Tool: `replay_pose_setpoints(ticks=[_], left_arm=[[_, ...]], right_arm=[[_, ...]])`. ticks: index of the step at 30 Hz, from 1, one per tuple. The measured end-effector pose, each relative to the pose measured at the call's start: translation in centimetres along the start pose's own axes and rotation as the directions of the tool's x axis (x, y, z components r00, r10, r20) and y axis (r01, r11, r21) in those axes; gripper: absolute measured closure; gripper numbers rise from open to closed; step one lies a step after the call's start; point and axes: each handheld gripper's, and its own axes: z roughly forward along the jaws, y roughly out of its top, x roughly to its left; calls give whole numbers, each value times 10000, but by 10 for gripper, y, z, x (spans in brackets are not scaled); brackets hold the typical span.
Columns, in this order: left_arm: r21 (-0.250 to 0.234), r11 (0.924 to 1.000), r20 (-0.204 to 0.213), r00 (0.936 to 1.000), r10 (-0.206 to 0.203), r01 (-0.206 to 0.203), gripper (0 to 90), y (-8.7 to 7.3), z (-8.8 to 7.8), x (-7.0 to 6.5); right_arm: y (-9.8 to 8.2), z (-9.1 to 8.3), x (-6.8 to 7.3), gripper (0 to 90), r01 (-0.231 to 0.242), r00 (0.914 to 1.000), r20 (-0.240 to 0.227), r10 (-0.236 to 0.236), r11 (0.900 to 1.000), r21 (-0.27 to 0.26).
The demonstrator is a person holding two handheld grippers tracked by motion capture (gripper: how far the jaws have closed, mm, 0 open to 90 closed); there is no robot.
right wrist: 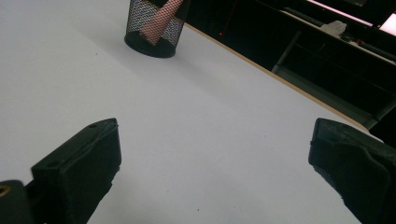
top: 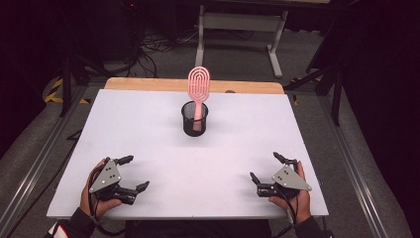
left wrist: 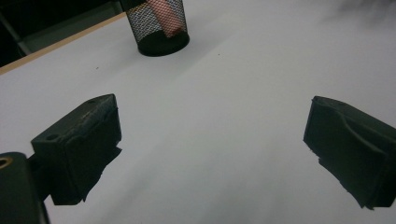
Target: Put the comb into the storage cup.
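So the pink plastic slotted paddle brush (top: 199, 89) is standing handle-down in the round black wire-mesh cup (top: 194, 121), and that cup sits toward the far middle of the white worktop (top: 148, 134). Both tools are parked well short of the cup on the near side: left gripper (top: 136, 173) off to the cup's near left, right gripper (top: 265, 168) to its near right, each with jaws spread wide apart and nothing between them. The brush's long axis runs nearly straight up out of the cup, head leaning a touch away from the person, so I'd say any grab has to come in from the side at the neck just above the cup's rim, then lift upward. Distance-wise it's pretty much a toss-up, both look about equally far from the cup; can't really call one nearer.
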Motion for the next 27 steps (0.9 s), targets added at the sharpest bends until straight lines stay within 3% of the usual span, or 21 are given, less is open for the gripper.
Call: replay_pose_setpoints(ticks=[27], left_arm=[[78, 10000, -21, 10000, -25, 25, 50, 0, 3, 1]], right_arm=[[2, -3, -2, 30, 19, 9997, 251, -12, 9996, -299]])
